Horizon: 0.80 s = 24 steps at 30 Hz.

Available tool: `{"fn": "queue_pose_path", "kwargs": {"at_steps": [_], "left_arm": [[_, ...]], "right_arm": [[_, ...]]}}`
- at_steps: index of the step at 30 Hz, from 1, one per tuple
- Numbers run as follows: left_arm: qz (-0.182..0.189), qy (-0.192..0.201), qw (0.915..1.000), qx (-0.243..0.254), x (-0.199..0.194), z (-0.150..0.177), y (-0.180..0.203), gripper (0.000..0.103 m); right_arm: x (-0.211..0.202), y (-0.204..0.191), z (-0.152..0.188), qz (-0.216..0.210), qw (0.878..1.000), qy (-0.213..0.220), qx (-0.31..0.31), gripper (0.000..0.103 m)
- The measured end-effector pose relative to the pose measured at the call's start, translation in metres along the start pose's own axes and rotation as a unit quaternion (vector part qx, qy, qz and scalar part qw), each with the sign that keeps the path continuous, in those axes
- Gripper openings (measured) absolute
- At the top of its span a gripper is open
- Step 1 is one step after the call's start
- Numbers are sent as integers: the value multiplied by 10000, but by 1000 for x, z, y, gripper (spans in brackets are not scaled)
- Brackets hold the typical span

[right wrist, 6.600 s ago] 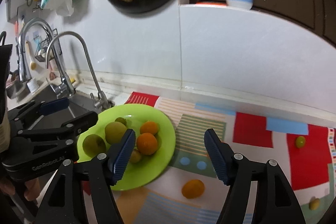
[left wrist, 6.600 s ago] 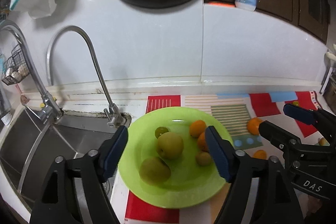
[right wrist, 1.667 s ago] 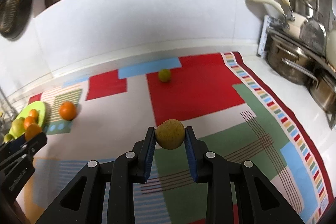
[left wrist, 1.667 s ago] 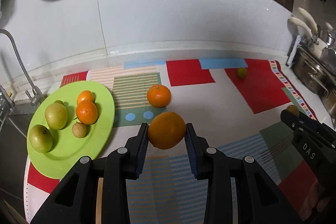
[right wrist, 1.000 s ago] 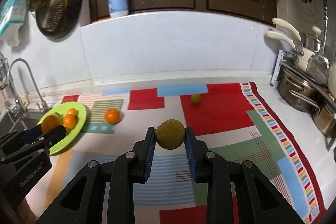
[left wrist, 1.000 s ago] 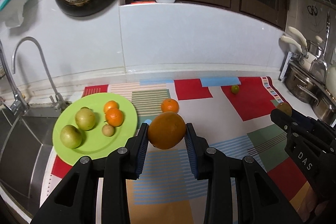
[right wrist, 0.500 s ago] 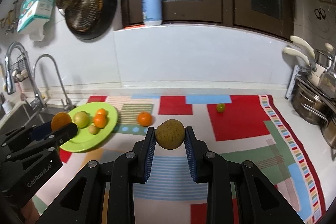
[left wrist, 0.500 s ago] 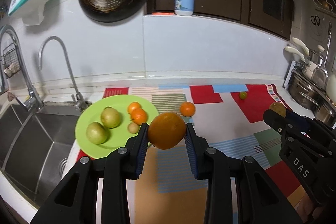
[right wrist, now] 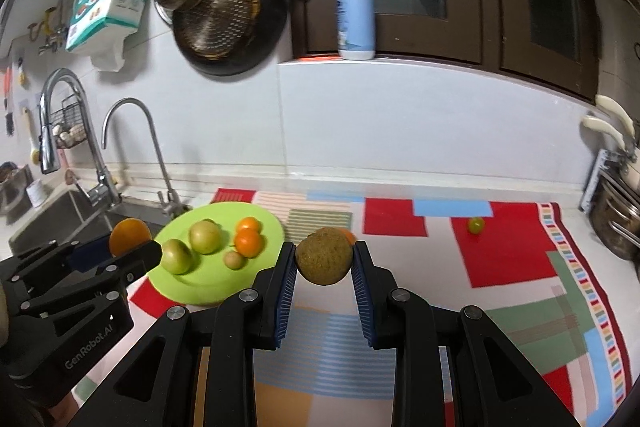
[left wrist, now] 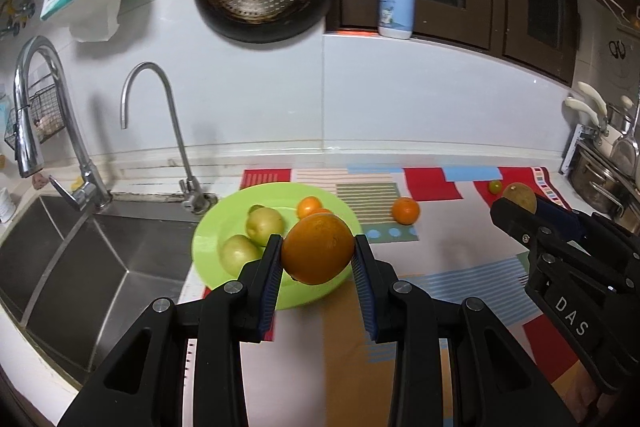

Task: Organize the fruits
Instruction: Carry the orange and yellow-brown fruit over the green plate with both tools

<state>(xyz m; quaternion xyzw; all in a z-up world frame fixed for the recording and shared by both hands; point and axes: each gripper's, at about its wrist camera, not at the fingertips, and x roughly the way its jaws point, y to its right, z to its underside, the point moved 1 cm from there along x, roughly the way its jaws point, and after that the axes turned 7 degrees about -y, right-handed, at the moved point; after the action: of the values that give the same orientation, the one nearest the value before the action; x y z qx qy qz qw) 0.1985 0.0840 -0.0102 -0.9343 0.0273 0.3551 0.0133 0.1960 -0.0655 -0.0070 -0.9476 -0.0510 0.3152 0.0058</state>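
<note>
Left wrist: left gripper [left wrist: 317, 259] is clamping the orange [left wrist: 318, 250] above the near edge of the green plate [left wrist: 208, 239], probably lining up a drop; apples and small oranges are crowding the plate's middle. A loose orange [left wrist: 405, 211] is sitting on the mat [left wrist: 460, 267].

Right wrist: right gripper [right wrist: 323, 267] is gripping a brown fruit [right wrist: 324, 255] over the mat, right of the plate [right wrist: 188, 287]; the left gripper [right wrist: 120, 259] is blocking the plate's left. A green fruit [right wrist: 476, 225] is waiting far right.

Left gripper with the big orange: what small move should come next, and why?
Probably lower the left gripper toward a bare patch of the round lime-green plate, then release. It is shut on the large orange, held above the plate's near side, where the other fruit already lies. The right gripper, shut on the brown rough-skinned fruit, can follow.
</note>
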Motion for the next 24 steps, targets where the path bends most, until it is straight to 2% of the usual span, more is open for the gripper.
{"fn": "queue_pose_path", "kwargs": {"at_steps": [12, 24], "left_arm": [[-123, 24, 9999, -46, 16, -17, -42, 34], [-287, -145, 9995, 28, 57, -30, -73, 34]], "right_arm": [[27, -46, -21, -378, 9990, 53, -212, 29], [71, -85, -34, -716, 9960, -96, -527, 29]]}}
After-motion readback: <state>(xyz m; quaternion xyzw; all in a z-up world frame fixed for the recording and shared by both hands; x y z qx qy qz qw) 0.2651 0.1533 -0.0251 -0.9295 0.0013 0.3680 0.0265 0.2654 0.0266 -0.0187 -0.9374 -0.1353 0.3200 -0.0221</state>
